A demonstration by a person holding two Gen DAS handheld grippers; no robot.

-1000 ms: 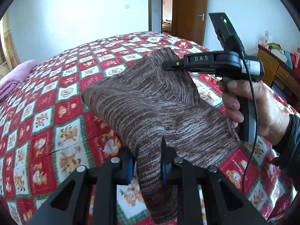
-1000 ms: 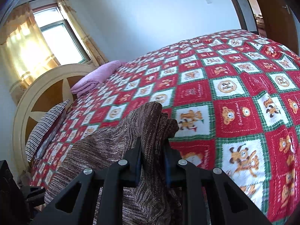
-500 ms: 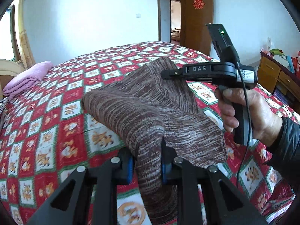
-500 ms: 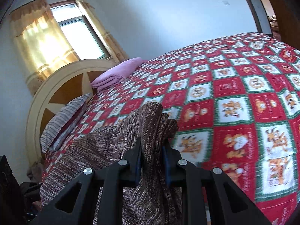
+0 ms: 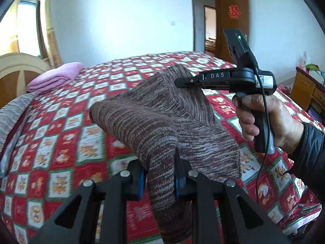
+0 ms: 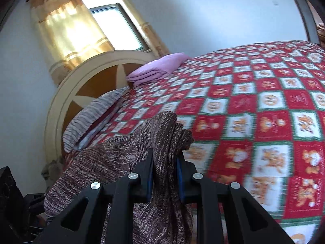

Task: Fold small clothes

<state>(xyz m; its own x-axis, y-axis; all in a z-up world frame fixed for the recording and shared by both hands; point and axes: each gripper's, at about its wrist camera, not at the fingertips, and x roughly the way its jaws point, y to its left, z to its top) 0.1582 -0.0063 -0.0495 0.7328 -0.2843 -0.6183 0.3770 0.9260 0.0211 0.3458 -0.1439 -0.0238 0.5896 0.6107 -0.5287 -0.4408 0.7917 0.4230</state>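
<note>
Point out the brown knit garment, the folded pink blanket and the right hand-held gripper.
brown knit garment (image 5: 154,109): left wrist view, on the raised middle of the knit.
folded pink blanket (image 6: 156,67): right wrist view, on its top layer.
right hand-held gripper (image 6: 165,158): right wrist view, between the fingertips clamping the knit.

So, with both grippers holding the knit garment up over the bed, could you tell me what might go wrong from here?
1. The left gripper and right gripper each pinch a bunched wad of the brown knit garment, so it may land creased.
2. Much fabric hangs below the left gripper and could drag across the quilt.
</note>
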